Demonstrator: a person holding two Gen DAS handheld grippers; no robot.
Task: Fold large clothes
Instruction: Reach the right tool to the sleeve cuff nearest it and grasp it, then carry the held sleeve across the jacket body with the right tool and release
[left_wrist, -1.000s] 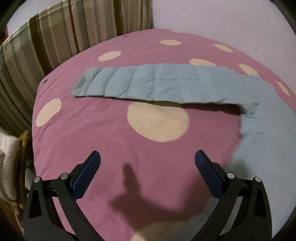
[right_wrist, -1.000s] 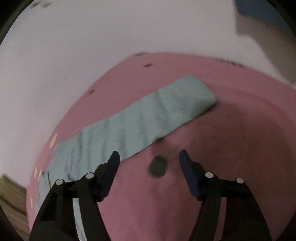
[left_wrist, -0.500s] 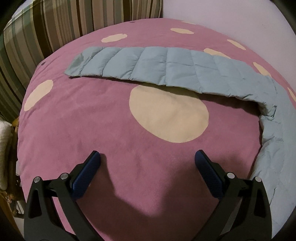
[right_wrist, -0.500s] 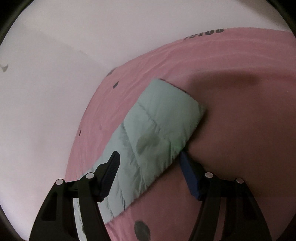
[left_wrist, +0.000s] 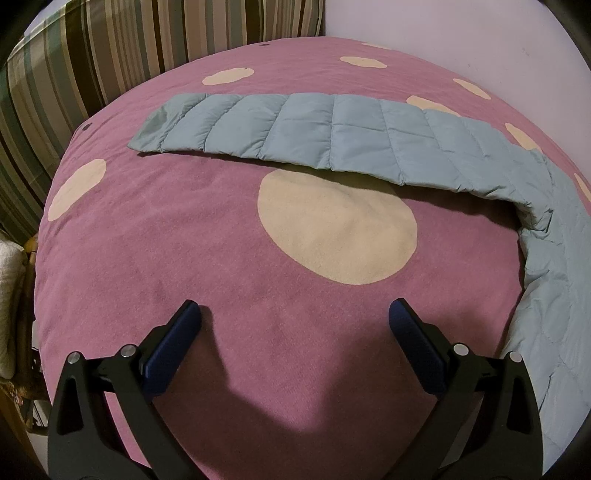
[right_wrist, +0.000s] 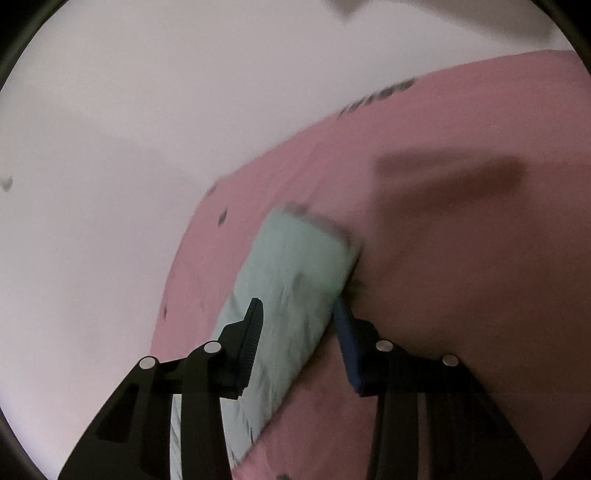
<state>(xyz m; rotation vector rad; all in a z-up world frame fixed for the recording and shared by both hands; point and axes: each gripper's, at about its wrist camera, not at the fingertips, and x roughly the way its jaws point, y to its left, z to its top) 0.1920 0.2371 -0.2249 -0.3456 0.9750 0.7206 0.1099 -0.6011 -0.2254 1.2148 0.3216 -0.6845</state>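
Note:
A light blue quilted jacket (left_wrist: 332, 136) lies flat on a pink bedspread with cream dots (left_wrist: 207, 236). One sleeve stretches left across the far side; the body runs down the right edge (left_wrist: 554, 295). My left gripper (left_wrist: 293, 321) is open and empty, low over bare bedspread in front of that sleeve. In the blurred right wrist view, my right gripper (right_wrist: 299, 314) straddles the other sleeve (right_wrist: 299, 266) near its cuff. Its jaws stand narrowed on either side of the sleeve, and the blur hides whether they grip it.
A striped curtain (left_wrist: 110, 48) hangs beyond the bed's far left corner. A pale wall (left_wrist: 461, 33) borders the far right and also fills the left of the right wrist view (right_wrist: 129, 166). A wicker piece with white cloth (left_wrist: 11, 295) stands off the left edge.
My left gripper has moved lower and closer over the bedspread. My right gripper has advanced onto the sleeve's end and its jaws have narrowed around it.

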